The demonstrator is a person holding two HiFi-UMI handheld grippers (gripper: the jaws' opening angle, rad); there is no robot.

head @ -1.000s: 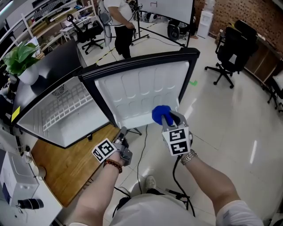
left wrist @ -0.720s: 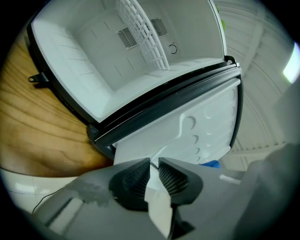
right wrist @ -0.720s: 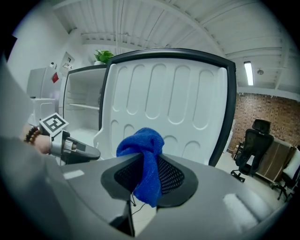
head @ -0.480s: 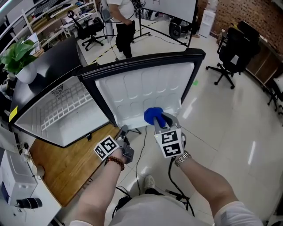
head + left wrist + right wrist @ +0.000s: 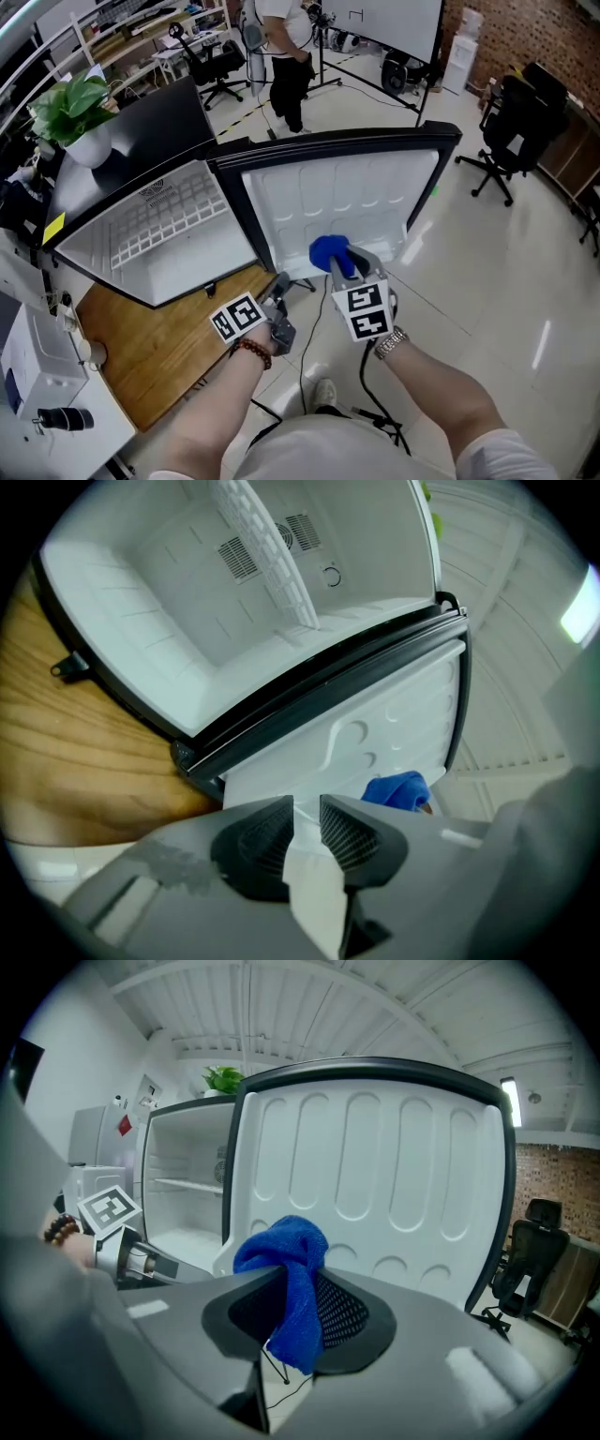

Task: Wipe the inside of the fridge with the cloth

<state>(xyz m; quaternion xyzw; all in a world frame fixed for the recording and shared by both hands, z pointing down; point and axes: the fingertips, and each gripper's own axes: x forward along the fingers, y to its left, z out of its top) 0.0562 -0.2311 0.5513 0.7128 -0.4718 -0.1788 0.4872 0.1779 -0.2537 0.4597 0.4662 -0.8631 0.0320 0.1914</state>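
The small fridge [image 5: 169, 234] stands open on the wooden table, with its white door [image 5: 347, 202] swung wide. My right gripper [image 5: 339, 258] is shut on a bunched blue cloth [image 5: 328, 251] just in front of the door's lower inner panel. In the right gripper view the cloth [image 5: 286, 1251] hangs between the pads, facing the door [image 5: 375, 1176]. My left gripper [image 5: 279, 284] sits at the door's bottom hinge-side corner. Its jaws are opening, and the left gripper view shows a narrow gap at that gripper [image 5: 307, 813] filled by the door's white lower edge [image 5: 384, 724].
A wire shelf [image 5: 159, 220] spans the fridge's cavity. The wooden table [image 5: 150, 347] carries a white appliance [image 5: 37, 375]. A potted plant [image 5: 75, 112] sits on the fridge's top. A person [image 5: 286, 47] stands behind, office chairs [image 5: 511, 131] to the right. A cable [image 5: 305, 337] trails on the floor.
The right gripper has moved the blue cloth a little left along the door's lower part. The left gripper has stayed by the door's bottom corner.
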